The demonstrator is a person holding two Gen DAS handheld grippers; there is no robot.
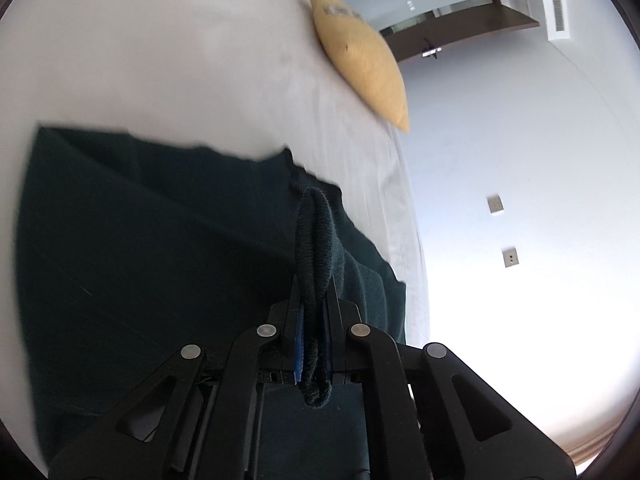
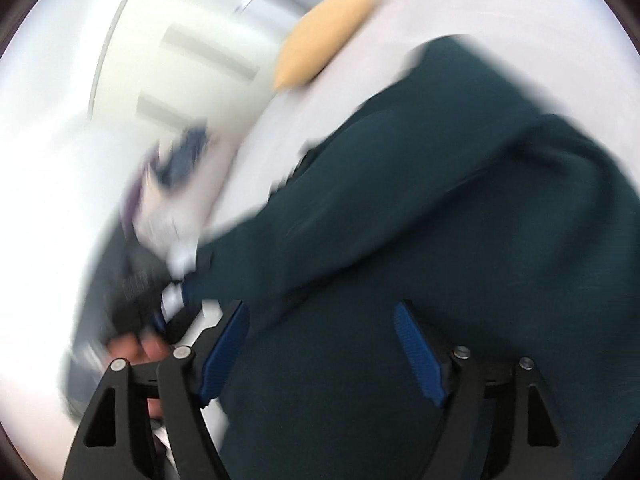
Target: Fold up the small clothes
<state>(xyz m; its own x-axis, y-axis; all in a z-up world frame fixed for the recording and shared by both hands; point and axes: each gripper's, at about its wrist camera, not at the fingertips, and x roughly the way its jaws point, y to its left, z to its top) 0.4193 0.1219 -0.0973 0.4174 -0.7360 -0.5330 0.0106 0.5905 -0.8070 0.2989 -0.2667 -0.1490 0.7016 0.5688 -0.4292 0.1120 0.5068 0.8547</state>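
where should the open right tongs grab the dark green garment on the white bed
Best guess: take the dark green knit garment at its near edge, opposite the ribbed hem the left tongs already pinch. The cloth lies flat on the white bed sheet, so the right tongs should come in low from the near side and pinch it.

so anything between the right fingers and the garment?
Nothing visible. The right gripper is open just over the dark green garment, no object between. The left gripper is shut on the garment's ribbed edge.
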